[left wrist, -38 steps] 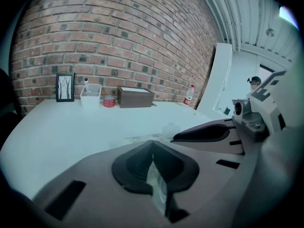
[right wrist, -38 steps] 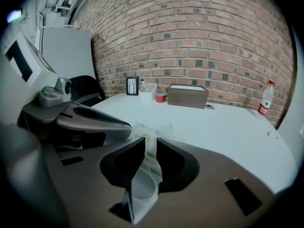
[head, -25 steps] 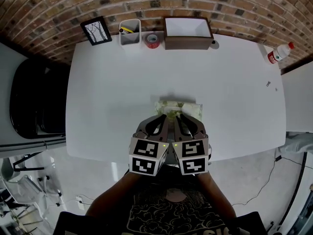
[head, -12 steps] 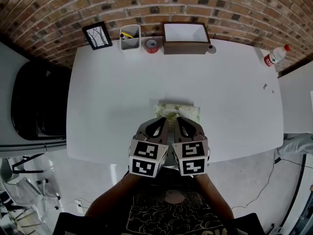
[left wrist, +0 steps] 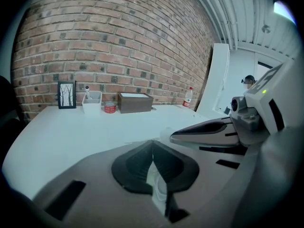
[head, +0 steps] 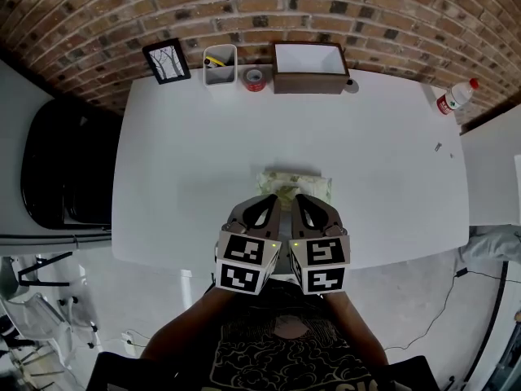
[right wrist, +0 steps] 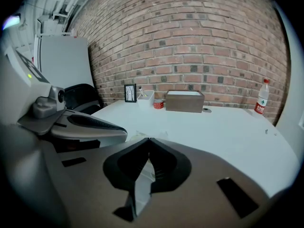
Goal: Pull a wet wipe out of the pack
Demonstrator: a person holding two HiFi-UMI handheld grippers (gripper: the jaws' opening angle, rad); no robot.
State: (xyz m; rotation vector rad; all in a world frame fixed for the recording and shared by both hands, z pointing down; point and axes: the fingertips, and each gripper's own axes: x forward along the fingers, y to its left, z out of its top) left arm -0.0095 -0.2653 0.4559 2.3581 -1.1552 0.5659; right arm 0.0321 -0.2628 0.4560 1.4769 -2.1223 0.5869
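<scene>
L gripper (head: pixel 274 197) & R gripper (head: pixel 295 197) jaws clenched over pack (head: pixel 314 185). Wipe's likely limp, damp, light: pinch top fold, pin pack.

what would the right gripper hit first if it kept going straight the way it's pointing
The wet wipe pack. The right gripper, jaws together, points across the table with its tips right at the pack's near side. Nothing else lies between; whether the tips touch it yet is unclear.
</scene>
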